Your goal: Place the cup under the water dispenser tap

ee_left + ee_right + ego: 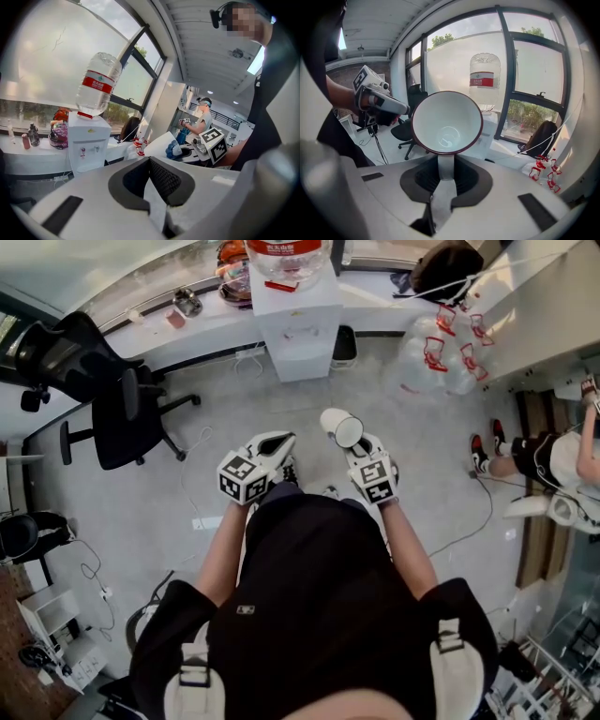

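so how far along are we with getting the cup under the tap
Done: the cup is picked up, its handle clamped in the right gripper, and it looks empty inside. In hand: it is held in the air, with bare floor between it and the water dispenser. Left: close that gap and set the cup under a tap. The left gripper is shut and empty.

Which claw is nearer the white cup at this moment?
Right. The right claw grips the cup by its handle; the left claw is off to the cup's left, apart from it.
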Demonstrator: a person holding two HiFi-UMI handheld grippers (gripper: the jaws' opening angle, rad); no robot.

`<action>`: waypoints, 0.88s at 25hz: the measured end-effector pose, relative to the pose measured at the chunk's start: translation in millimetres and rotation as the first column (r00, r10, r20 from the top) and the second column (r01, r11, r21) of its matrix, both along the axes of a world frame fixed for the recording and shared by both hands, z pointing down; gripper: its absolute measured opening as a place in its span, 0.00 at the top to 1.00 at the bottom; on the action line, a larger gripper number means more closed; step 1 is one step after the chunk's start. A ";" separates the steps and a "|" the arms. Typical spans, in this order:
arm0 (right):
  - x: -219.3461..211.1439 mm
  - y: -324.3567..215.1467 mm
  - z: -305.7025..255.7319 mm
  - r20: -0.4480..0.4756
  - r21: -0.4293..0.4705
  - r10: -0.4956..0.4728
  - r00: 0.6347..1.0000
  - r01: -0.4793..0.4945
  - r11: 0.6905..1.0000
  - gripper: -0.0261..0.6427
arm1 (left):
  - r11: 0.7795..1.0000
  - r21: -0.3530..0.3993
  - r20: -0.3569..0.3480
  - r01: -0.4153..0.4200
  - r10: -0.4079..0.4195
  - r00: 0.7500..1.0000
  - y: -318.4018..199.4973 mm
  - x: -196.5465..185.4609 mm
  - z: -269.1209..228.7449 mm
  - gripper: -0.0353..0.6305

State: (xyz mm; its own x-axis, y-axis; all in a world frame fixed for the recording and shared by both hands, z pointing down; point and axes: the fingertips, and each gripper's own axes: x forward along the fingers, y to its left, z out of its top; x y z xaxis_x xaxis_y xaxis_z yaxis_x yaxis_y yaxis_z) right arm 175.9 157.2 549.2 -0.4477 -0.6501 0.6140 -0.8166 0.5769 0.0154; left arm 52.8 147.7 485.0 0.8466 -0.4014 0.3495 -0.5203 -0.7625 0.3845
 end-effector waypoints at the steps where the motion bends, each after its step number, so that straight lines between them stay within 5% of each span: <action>1: -2.0 -2.8 -0.1 -0.002 -0.001 0.002 1.000 -0.002 1.000 0.90 | 1.000 0.000 -0.002 -0.003 0.003 1.000 -4.0 -2.1 0.3 0.95; 22: -42.4 -64.2 9.4 -0.042 -0.004 0.057 0.997 -0.058 0.998 0.90 | 1.000 -0.001 -0.050 -0.023 0.022 0.999 -82.6 -54.5 14.0 0.95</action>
State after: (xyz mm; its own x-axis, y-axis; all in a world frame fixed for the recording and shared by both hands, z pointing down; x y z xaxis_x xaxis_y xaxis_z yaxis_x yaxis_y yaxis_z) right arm 133.5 93.0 558.6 -0.3833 -0.6709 0.6348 -0.8472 0.5292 0.0478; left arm -1.7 65.2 498.9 0.8717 -0.3816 0.3074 -0.4832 -0.7732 0.4106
